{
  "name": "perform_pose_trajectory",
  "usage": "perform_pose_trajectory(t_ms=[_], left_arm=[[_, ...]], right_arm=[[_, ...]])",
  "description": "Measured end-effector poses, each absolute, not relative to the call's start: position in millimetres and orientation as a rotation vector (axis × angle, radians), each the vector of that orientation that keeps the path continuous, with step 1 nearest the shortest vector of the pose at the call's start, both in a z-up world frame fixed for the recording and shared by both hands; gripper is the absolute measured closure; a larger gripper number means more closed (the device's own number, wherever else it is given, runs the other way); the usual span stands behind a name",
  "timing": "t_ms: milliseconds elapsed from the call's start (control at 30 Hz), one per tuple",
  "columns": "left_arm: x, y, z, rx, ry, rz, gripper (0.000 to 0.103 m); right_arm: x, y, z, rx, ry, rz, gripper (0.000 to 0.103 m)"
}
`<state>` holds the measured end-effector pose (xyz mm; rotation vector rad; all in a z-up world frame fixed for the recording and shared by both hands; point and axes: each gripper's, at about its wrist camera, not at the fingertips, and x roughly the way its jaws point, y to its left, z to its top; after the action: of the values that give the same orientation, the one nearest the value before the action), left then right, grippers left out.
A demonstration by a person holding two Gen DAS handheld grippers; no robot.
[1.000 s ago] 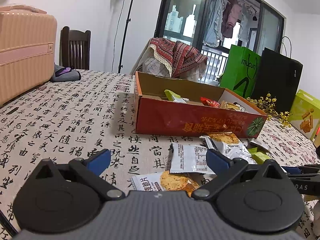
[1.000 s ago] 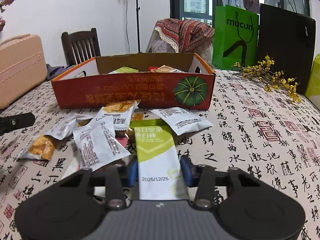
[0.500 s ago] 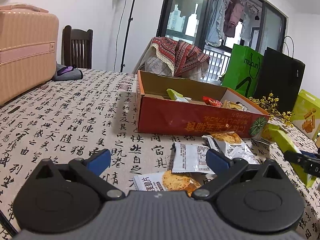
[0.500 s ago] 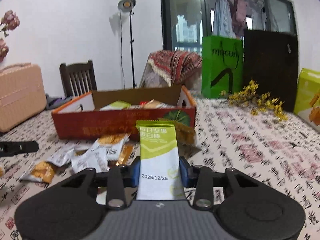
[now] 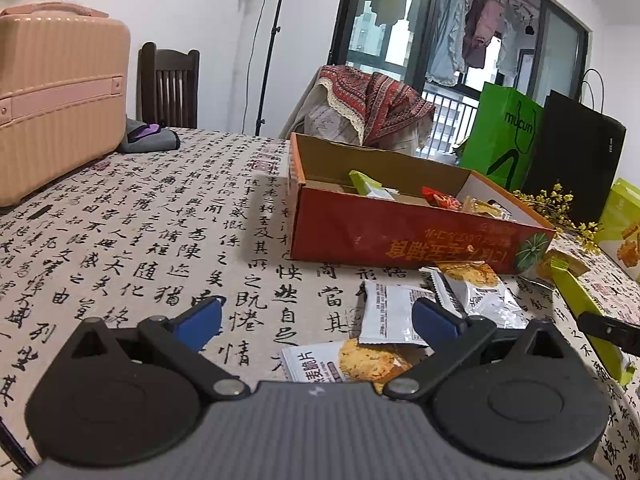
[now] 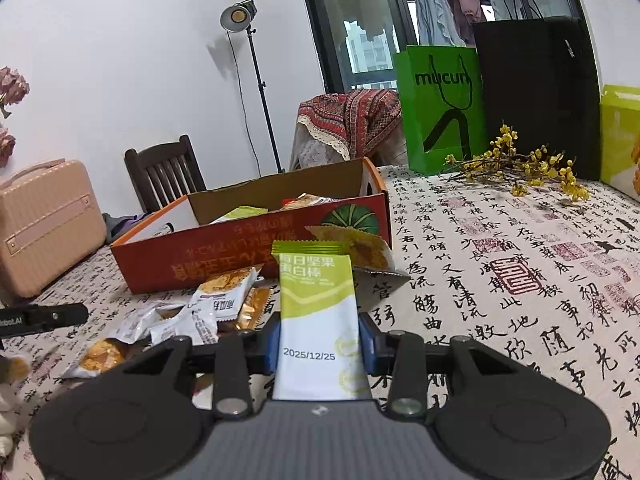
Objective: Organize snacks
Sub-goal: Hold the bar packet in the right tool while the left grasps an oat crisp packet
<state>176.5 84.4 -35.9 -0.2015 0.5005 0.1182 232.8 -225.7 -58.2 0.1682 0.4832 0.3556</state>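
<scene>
Right tongs (image 6: 320, 346) clamp a green-white bar (image 6: 318, 312), raised upright above the bench (image 6: 500, 280). Left tongs (image 5: 316, 320) gape wide, empty, over loose packets (image 5: 390, 314) on the calligraphy cloth. Beyond, an orange box (image 6: 240, 264) holds several snacks. Behind: green bag (image 6: 442, 108), black bag (image 6: 536, 92), pink suitcase (image 5: 52, 92), chair (image 5: 168, 84).

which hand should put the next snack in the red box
Right. The right gripper already has its jaws shut on the green and white snack bar, pointed toward the red box. The left gripper is open and empty above the loose packets.
</scene>
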Motion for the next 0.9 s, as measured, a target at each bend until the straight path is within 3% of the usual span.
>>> perform_pose_trajectory(t_ms=[367, 900], left_arm=[[178.2, 91.3, -21.7, -0.149, 0.546, 0.149, 0.000], [198.6, 67.0, -44.3, -0.125, 0.718, 0.075, 0.000]], right_arm=[[232.1, -235.1, -59.9, 0.224, 0.464, 0.374, 0.065], [229.7, -233.9, -58.9, 0.218, 0.452, 0.382, 0.065]])
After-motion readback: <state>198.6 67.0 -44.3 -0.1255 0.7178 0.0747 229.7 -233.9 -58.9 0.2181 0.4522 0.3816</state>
